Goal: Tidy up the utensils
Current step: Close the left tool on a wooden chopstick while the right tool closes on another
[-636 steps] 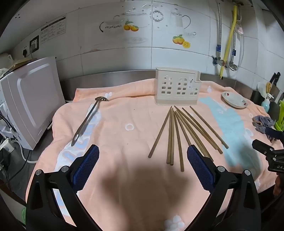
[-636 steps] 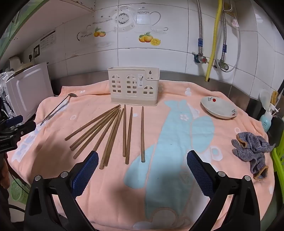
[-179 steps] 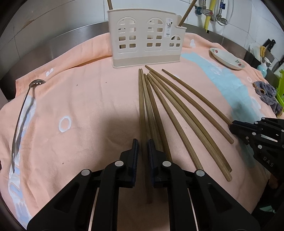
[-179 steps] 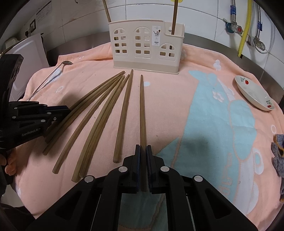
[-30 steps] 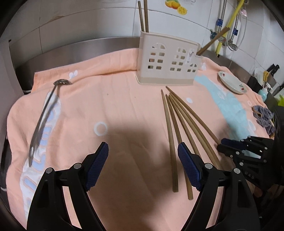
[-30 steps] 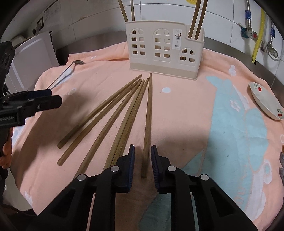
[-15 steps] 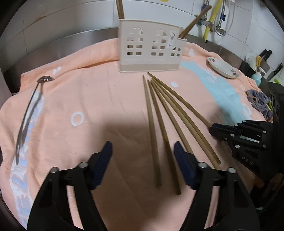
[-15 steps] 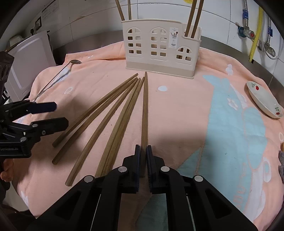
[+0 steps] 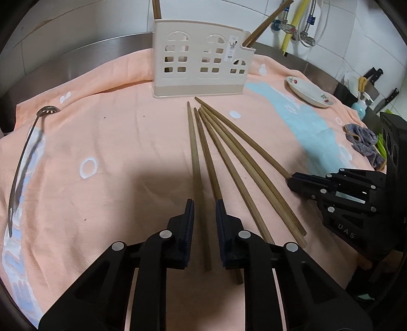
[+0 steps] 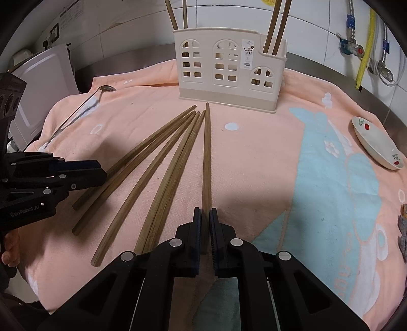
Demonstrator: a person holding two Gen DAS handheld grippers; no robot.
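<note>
While both grippers point down at the towel, the parts read as follows:
Left gripper (image 9: 204, 206): jaws closing, a narrow gap still open between the blue pads; the leftmost chopstick (image 9: 195, 163) runs up through that gap, and contact with the pads cannot be confirmed; the same gripper appears from the side at the left edge of the right wrist view (image 10: 99, 170)
Right gripper (image 10: 205, 212): jaws pressed together, pinching the near end of the rightmost chopstick (image 10: 206, 152); seen from the left wrist view (image 9: 290, 178) it lies at the right, its tip at the end of that stick
Loose chopsticks: five lie flat on the towel in a fan, far tips gathered just in front of the holder, near ends spread toward the grippers
Utensil holder (image 10: 229, 68): cream plastic with window cut-outs, upright at the back of the towel; two chopsticks stand in its left compartment (image 10: 178, 15) and two in its lower right compartment (image 10: 278, 28)
Slotted spoon (image 9: 23, 163): metal, lying on the towel's left side, well apart from the chopsticks, bowl toward the wall
Towel (image 10: 254, 165): peach with a light blue figure, covering the counter
Small plate (image 10: 376, 145): white with red flowers, at the towel's right edge
Grey cloth (image 9: 363, 142): crumpled, near the right edge
Person's hand (image 10: 10, 247): partly visible beneath the left gripper
</note>
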